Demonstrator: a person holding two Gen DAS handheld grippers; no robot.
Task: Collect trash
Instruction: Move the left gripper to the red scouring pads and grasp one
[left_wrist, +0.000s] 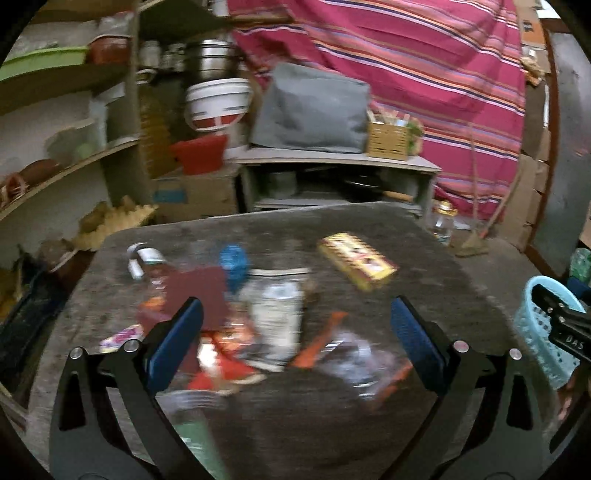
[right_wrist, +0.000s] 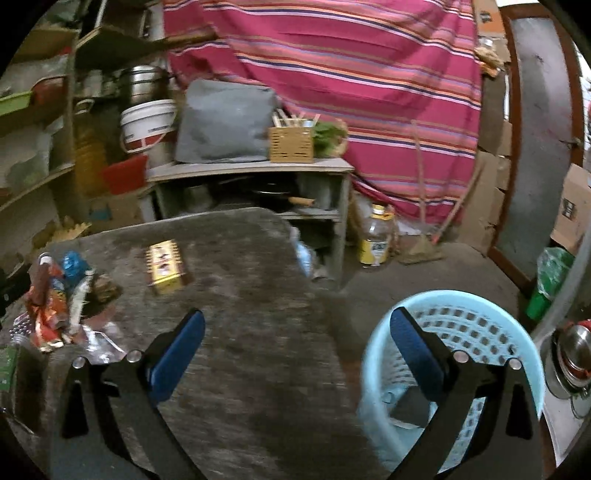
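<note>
Right, the dark grey worn surface fills most of what I see, and I read it as the sorting spot, since the trash sits heaped on it. Off its edge at about three o'clock stands the pale blue perforated plastic basket, low beside the surface, presumably so pieces can be dropped straight in; something flat and dark lies at its bottom. My right tool hangs partly over that basket with its blue pads spread wide and nothing between them. My left tool is spread just as wide and empty, aimed down at the pile of crumpled wrappers and packets at its six o'clock, which I take as the next pickup. Apart from the heap, at one o'clock, lies the yellow printed cardboard box, easy to take alone.
</note>
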